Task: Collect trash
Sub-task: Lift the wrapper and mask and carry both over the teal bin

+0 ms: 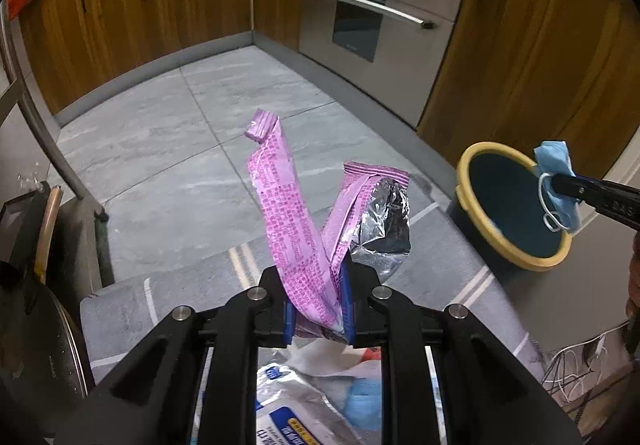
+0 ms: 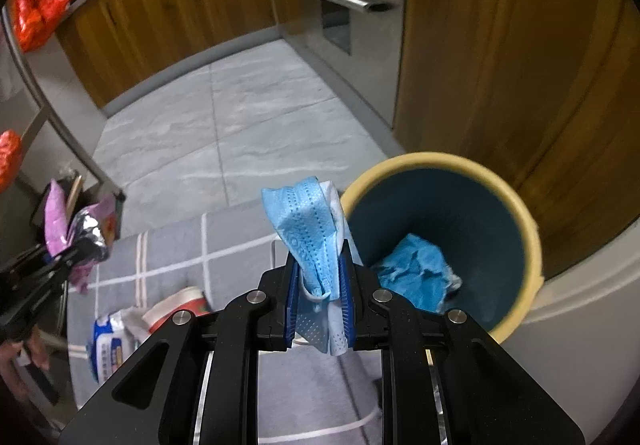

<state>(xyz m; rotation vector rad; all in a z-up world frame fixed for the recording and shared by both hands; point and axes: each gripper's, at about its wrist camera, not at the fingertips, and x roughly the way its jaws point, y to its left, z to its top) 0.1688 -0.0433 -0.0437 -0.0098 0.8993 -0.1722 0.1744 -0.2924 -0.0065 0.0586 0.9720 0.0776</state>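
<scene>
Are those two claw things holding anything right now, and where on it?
Yes, both. The left gripper pinches a pink foil wrapper at its folded lower end. The right gripper grips a blue face mask near its bunched lower part.

Grey stone tiles covered the floor. Wooden cabinets lined the walls, flanking a steel oven. A grey rug lay nearby.
</scene>
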